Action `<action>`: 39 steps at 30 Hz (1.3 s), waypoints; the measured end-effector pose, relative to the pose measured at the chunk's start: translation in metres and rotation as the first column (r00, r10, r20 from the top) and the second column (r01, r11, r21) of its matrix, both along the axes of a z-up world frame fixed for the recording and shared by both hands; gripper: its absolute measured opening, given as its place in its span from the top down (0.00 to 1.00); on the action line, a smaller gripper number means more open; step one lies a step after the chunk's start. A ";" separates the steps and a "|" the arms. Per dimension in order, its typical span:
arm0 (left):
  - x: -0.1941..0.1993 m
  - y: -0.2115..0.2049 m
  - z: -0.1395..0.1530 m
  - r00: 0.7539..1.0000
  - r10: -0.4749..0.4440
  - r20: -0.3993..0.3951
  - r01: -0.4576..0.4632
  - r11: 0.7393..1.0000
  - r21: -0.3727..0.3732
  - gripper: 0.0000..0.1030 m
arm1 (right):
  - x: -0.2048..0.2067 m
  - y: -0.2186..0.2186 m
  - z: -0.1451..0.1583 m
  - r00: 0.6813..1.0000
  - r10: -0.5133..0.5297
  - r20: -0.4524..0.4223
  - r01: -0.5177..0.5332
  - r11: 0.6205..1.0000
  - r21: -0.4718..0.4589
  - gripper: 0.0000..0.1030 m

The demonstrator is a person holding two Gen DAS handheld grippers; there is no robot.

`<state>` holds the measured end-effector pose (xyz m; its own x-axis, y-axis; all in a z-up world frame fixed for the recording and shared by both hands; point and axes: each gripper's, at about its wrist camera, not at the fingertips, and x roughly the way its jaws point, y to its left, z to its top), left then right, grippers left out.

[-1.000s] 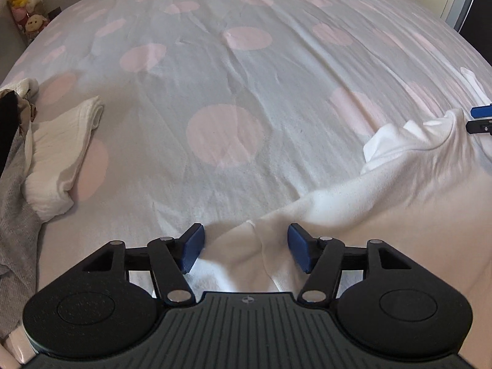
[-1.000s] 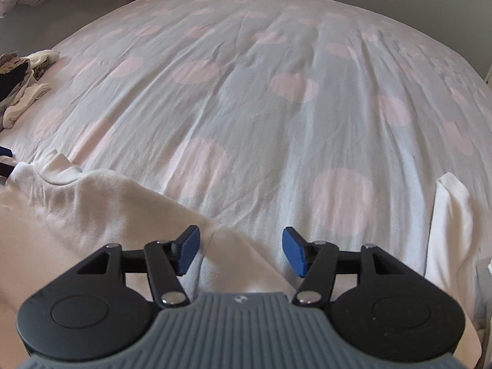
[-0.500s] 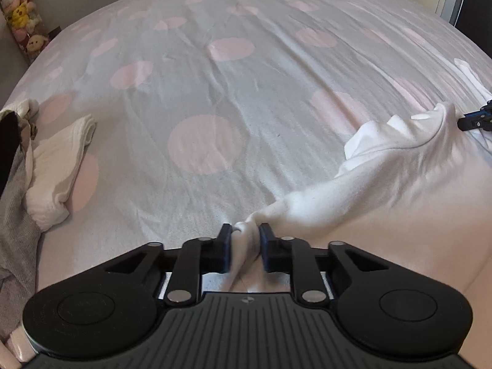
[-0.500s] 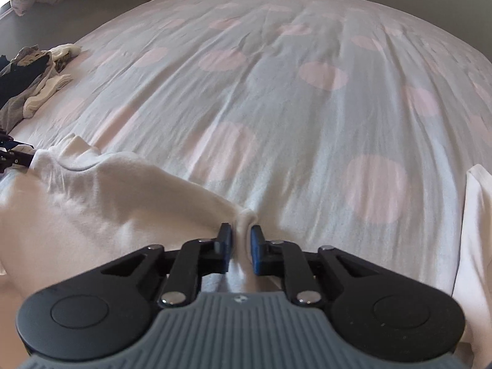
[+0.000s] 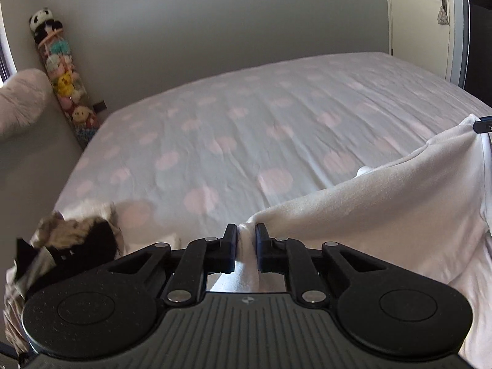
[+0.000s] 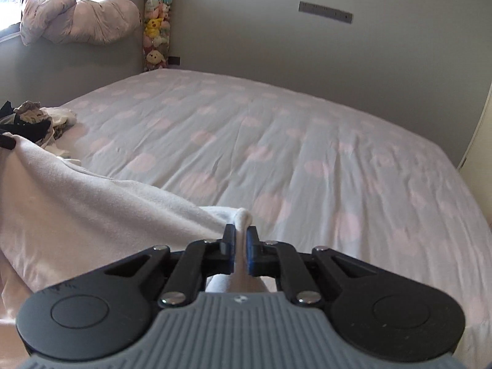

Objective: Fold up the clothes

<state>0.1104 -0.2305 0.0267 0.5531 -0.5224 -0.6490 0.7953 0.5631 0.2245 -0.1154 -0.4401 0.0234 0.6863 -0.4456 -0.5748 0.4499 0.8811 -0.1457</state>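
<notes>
A white garment hangs stretched between my two grippers, lifted off the bed. My left gripper is shut on a bunched edge of it, the cloth pinched between the blue pads. In the right wrist view the same white garment drapes away to the left, and my right gripper is shut on its other upper edge, a small tuft poking out past the pads. The right gripper's tip shows at the far right edge of the left wrist view, and the left gripper's tip at the far left edge of the right wrist view.
The bed has a pale sheet with pink dots. A heap of mixed dark and light clothes lies at its left edge, also seen as the clothes heap. A column of plush toys stands in the corner, and a door at the right.
Both grippers closed on the white garment's edge and then rose, lifting it off the sheet. The views tilted up, so the wall and room now show.
</notes>
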 end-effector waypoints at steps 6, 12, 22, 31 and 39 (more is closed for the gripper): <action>0.021 -0.046 0.042 0.989 -0.036 0.146 0.027 0.997 0.066 0.90 | 0.037 -0.030 0.049 1.000 -0.014 0.004 0.015 0.996 -0.092 0.92; 0.057 -0.094 0.056 0.970 -0.021 0.242 0.005 0.998 0.066 0.90 | 0.090 -0.074 0.070 0.998 -0.060 -0.007 0.058 0.981 -0.185 0.92; 0.141 -0.157 -0.013 0.971 0.046 0.236 -0.084 0.985 0.152 0.90 | 0.202 -0.141 0.015 0.994 -0.081 -0.074 0.064 0.976 -0.209 0.92; 0.172 -0.174 -0.080 0.983 0.047 0.178 -0.090 0.967 0.237 0.80 | 0.251 -0.160 -0.051 0.986 -0.066 -0.153 0.043 0.988 -0.145 0.85; 0.157 -0.147 -0.079 0.986 0.066 0.151 -0.101 0.967 0.232 0.59 | 0.229 -0.158 -0.060 0.983 -0.098 -0.158 0.083 0.992 -0.097 0.61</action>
<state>0.2677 -0.3773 -0.0523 0.6832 -0.3100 -0.6611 0.6981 0.5426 0.4671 0.1136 -0.5982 -0.0363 0.5421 -0.5562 -0.6299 0.4912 0.8179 -0.2996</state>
